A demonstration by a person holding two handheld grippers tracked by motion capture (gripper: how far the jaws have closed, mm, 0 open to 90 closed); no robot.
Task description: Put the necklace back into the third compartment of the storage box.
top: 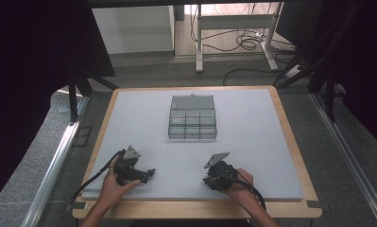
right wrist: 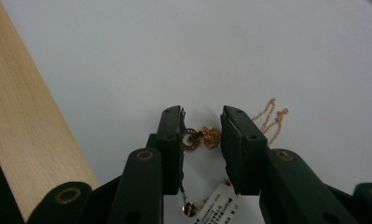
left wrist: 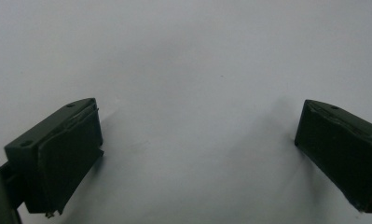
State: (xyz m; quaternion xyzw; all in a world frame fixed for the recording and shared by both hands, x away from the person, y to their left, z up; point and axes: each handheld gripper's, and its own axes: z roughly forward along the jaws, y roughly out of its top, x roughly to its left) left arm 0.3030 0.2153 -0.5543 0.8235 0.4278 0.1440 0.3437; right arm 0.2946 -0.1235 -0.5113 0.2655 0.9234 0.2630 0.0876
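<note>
Lying between the right jaws: necklace (right wrist: pixel 203 136).

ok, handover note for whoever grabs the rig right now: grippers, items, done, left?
Left gripper: open wide, nothing between the jaws, low over the white mat.
Right gripper: jaws narrowed around the gold necklace, which lies on the mat near the table's wooden edge; pendant rings sit in the gap, pads not clearly pressing yet. Its paper tag lies under the gripper.
Clear compartment box: mid-table, lid up.
Done: right gripper lined up on the necklace.
Left: probably finish the grip, lift, carry it to the box.
</note>
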